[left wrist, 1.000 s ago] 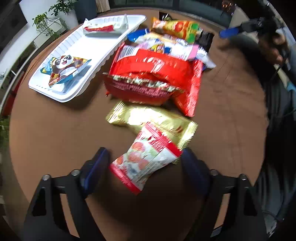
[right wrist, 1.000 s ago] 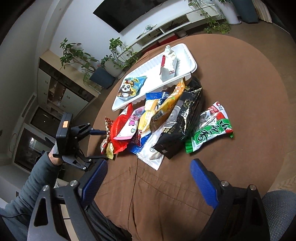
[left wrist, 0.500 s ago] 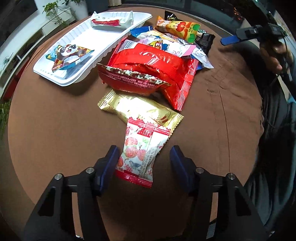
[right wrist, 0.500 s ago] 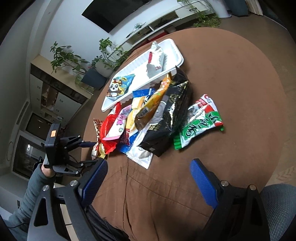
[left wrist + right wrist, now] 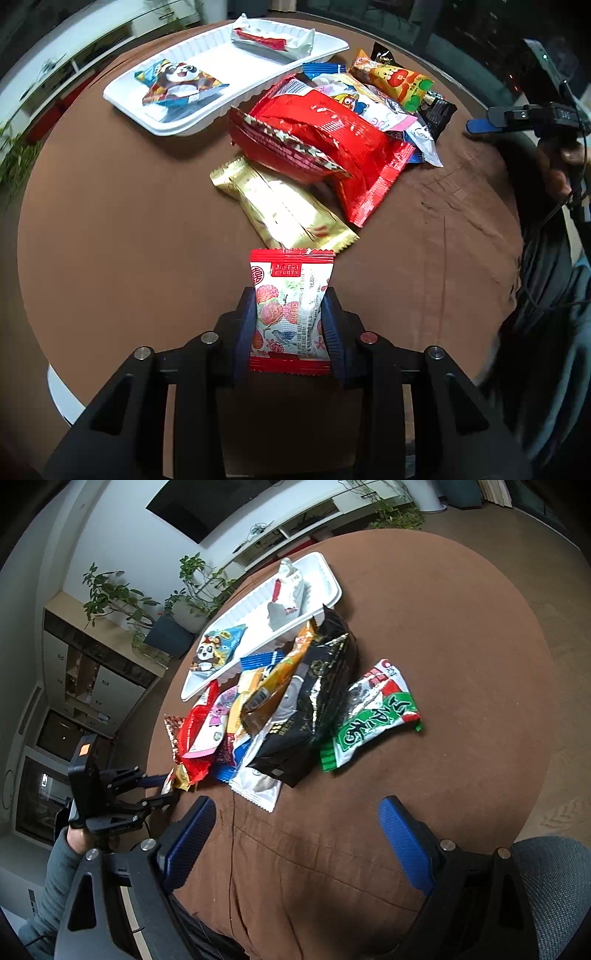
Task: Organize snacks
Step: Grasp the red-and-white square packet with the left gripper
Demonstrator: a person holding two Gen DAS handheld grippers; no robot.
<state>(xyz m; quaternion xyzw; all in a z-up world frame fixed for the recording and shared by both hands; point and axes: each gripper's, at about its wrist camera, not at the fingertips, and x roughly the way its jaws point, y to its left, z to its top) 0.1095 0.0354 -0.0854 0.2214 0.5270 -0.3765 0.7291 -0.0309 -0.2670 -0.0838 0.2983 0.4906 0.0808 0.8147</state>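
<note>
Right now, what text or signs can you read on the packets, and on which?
"Joyful" plus a red double-happiness sign: lychee packet in the closing left tongs.
Large white Japanese characters, not readable for certain: green packet.
Fine print on the red bag and black bag: too blurred.

Glossy foil snack packets; white ribbed plastic tray; matt brown cloth table cover.

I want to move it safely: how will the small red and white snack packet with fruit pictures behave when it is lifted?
The snack packet looks puffy and thin-walled, so probably light. The left hand-held gripper is closing on its sides, which may dent inward. Its glossy film could slip, and the unsupported top edge may flop.
</note>
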